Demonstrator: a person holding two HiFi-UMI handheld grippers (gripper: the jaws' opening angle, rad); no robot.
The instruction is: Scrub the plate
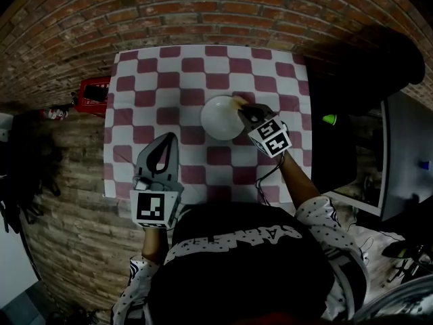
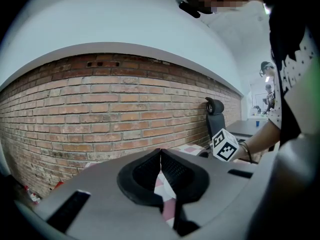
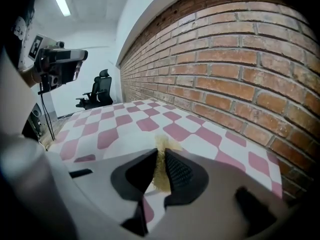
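Jaws of the right gripper [image 3: 159,153] are clamped on a yellow sponge [image 3: 161,166], and a frayed tuft of it sticks out past the 2 tips. In the head view this gripper [image 1: 242,105] reaches in from the right, and the sponge [image 1: 238,101] sits at the right rim of the white plate [image 1: 220,118]. Whether the sponge presses on the rim or hangs just over it, I cannot tell. The plate lies on the red-and-white checked tablecloth [image 1: 203,66], near the middle of the table and a little toward its right side. The person's right hand [image 1: 284,156] grips the tool behind its marker cube [image 1: 270,135].

The left gripper [image 1: 166,138] is held at the near left part of the table, well apart from the plate, pointing away from the person. In its own view its jaws are pressed together at the tips with nothing between them [image 2: 160,151]; only a strip of the checked cloth shows through the gap lower down. That view also catches the marker cube [image 2: 225,145] of the other tool off to the right.

A brick wall [image 1: 216,9] runs along the far edge of the table. A red object [image 1: 95,92] lies on the floor to the left. A black office chair [image 3: 97,91] stands beyond the table's end.
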